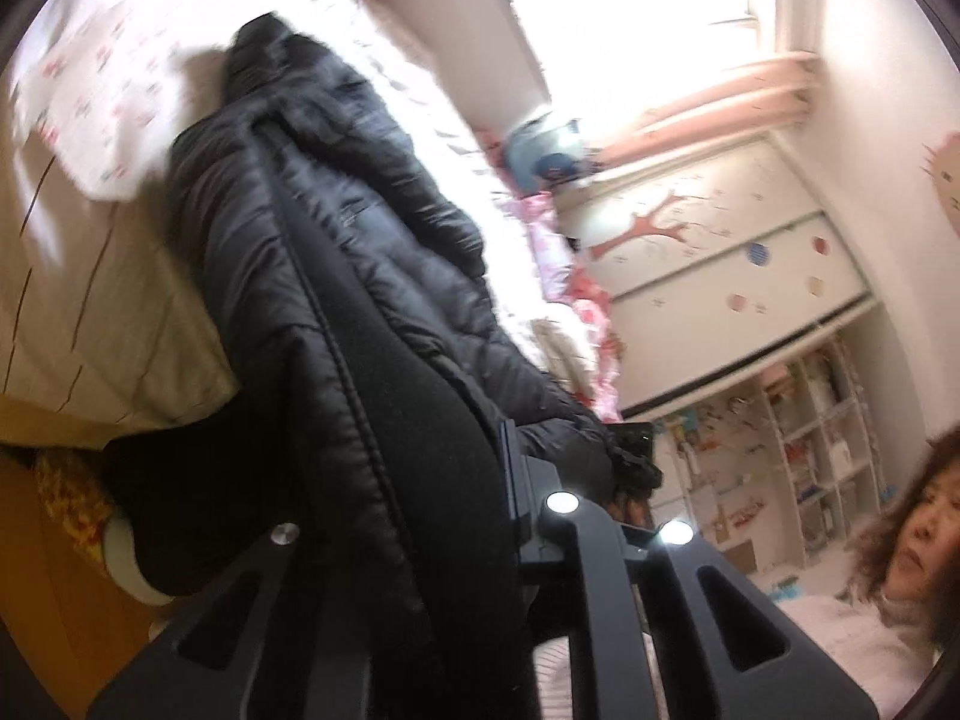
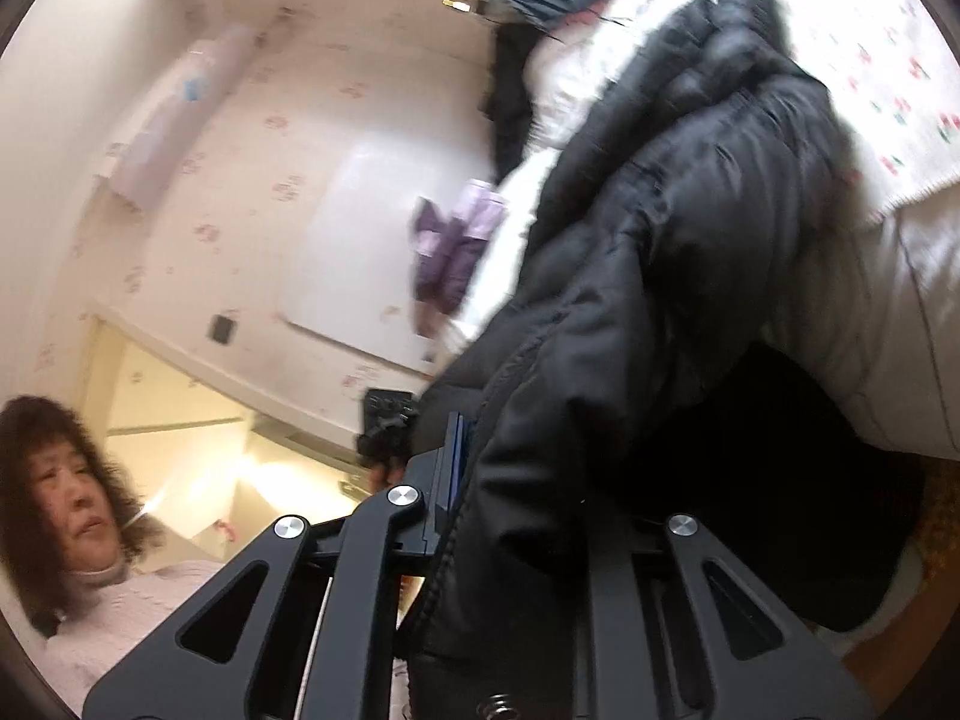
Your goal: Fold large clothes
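A black quilted puffer jacket (image 1: 312,252) hangs from both grippers above a bed with a white flowered sheet (image 1: 102,78). My left gripper (image 1: 480,480) is shut on the jacket's edge, and the cloth bulges between its fingers. In the right wrist view the same jacket (image 2: 660,276) drapes over my right gripper (image 2: 480,480), which is shut on its zip edge. The far end of the jacket reaches toward the bed (image 2: 888,60). Both views are tilted and blurred by motion.
A person in a pale pink sweater (image 1: 912,534) stands close behind the grippers, also in the right wrist view (image 2: 66,498). A cupboard with tree decals (image 1: 708,252) and shelves (image 1: 798,450) stand at the right. A purple garment (image 2: 450,240) hangs by the wall.
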A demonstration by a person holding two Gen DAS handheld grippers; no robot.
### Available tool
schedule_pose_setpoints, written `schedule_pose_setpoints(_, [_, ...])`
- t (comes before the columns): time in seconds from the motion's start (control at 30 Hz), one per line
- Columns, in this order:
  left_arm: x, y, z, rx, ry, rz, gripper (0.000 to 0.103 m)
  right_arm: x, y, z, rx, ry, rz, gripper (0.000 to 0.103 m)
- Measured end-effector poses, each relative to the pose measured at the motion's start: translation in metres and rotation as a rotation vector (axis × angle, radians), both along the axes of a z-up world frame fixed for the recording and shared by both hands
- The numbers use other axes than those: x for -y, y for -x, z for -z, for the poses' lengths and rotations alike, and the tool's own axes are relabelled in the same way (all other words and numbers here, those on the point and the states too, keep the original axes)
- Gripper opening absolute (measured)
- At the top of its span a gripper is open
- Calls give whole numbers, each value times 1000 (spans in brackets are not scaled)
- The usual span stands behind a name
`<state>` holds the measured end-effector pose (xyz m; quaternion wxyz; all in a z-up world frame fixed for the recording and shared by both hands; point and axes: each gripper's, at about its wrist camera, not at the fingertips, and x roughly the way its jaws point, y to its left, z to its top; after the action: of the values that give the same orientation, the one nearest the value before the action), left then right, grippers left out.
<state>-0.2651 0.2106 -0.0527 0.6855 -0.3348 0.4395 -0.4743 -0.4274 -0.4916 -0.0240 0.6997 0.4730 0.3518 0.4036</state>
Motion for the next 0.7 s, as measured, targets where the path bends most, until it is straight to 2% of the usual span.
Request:
schedule_pose_setpoints(0.07, [-11,7,-6,25,34,15,12,5,12,-9,28,-13,5,13])
schedule_pose_setpoints(0.13, [-21,14,-5,29,39,23,12,9,23,-4,19,-15,8,13])
schedule_pose_setpoints(0.3, [-23,20,44,-102,-27,50,14,5,35,41,-105,3,-48,17])
schedule_pose_setpoints(0.33, [-22,19,55,-138,-29,52,18,4,37,55,-151,10,-55,23])
schedule_pose_setpoints(0.37, [-23,19,67,-172,-21,59,26,3,39,60,-170,12,-58,44])
schedule_pose_setpoints(0.4, [-23,18,75,-192,-21,60,30,3,40,64,-176,19,-59,53])
schedule_pose_setpoints(0.43, [-24,17,80,-201,-28,52,39,3,42,66,-176,21,-54,58])
schedule_pose_setpoints(0.53, [-23,14,79,-196,-29,39,42,1,44,59,-137,24,-42,55])
schedule_pose_setpoints(0.6, [-19,15,71,-167,-36,33,40,-1,45,54,-127,42,-12,32])
schedule_pose_setpoints(0.63, [-20,15,69,-157,-44,31,30,-2,45,53,-121,41,8,16])
schedule_pose_setpoints(0.7, [-18,15,62,-131,-55,23,23,-4,47,51,-98,31,32,14])
